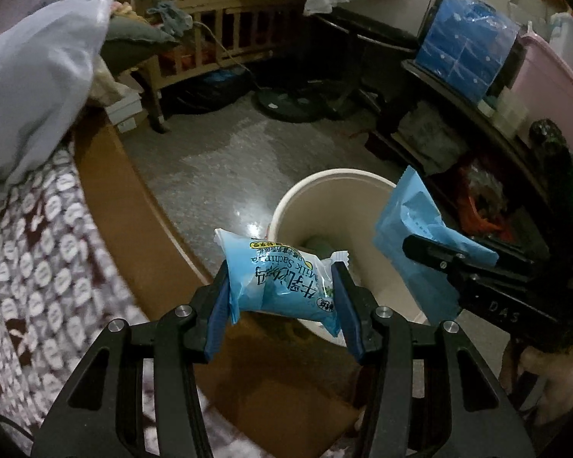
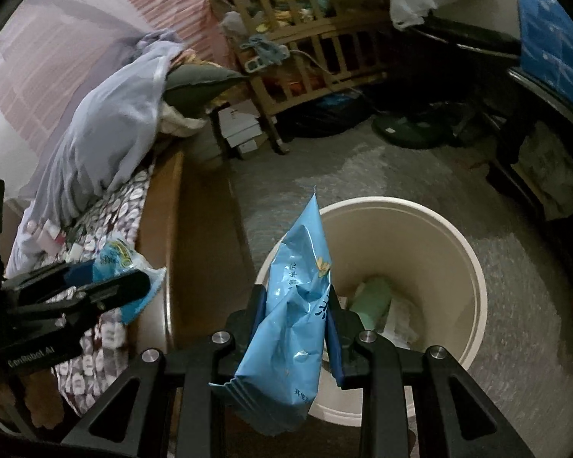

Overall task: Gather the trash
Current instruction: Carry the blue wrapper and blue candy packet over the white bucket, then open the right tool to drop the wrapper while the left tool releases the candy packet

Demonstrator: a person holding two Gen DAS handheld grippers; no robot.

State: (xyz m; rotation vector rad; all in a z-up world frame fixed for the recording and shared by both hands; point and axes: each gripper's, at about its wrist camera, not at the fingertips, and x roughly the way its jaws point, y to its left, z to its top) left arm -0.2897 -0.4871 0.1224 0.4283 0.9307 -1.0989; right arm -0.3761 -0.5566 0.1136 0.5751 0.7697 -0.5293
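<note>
Wrappers [image 1: 282, 278] in both grippers [image 1: 280, 286]

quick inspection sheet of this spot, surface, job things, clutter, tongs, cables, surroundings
surface: grey speckled floor, wet-looking patch.
job's things: cream bin with trash inside; milk snack packet; blue wrapper.
clutter: boxes by the bed.
tongs: left tongs shut on the milk snack packet; right tongs shut on the blue wrapper, over the bin rim.
cables: cord on the wooden crib.
surroundings: bed, fan base.
</note>
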